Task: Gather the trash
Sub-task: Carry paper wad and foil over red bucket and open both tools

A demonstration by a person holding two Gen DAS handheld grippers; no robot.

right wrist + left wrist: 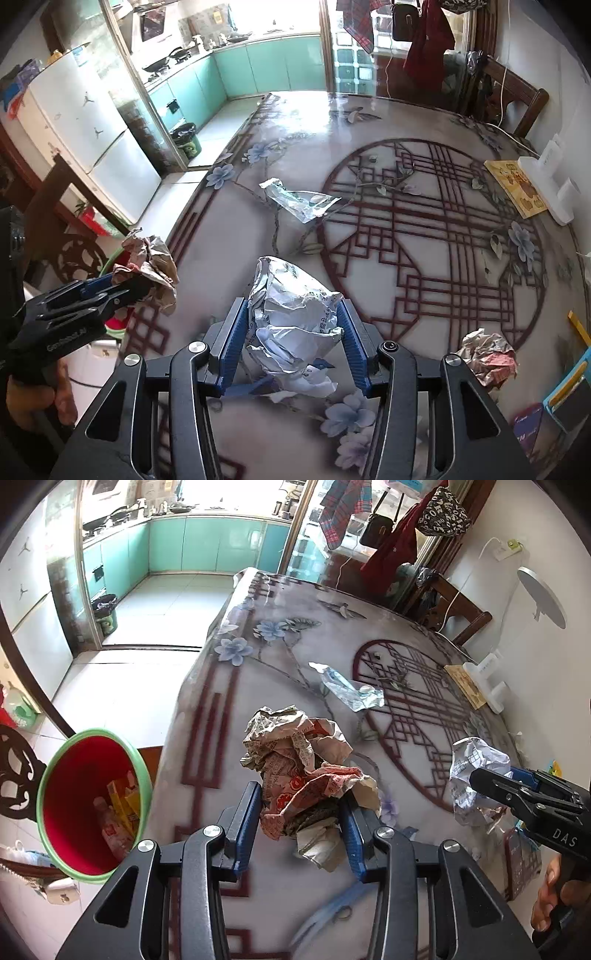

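My left gripper (301, 797) is shut on a crumpled brown and red printed paper wad (295, 753), held above the table's left part. Lower left of it, beside the table, stands a green-rimmed red bin (74, 775) with wrappers inside. My right gripper (291, 306) is shut on a crumpled white paper wad (291, 321) over the flower-patterned table (406, 110). In the right wrist view the left gripper (147, 282) and its wad (155, 266) show at the left, over the bin's rim (114, 258). A clear plastic wrapper (299, 201) and another crumpled wad (487, 354) lie on the table.
A yellow book (517, 188) and a white device (550, 184) lie at the table's right edge by the wall. A wooden chair (517, 96) stands at the far corner. A fridge (92, 140) and a dark kitchen bin (186, 138) are left of the table.
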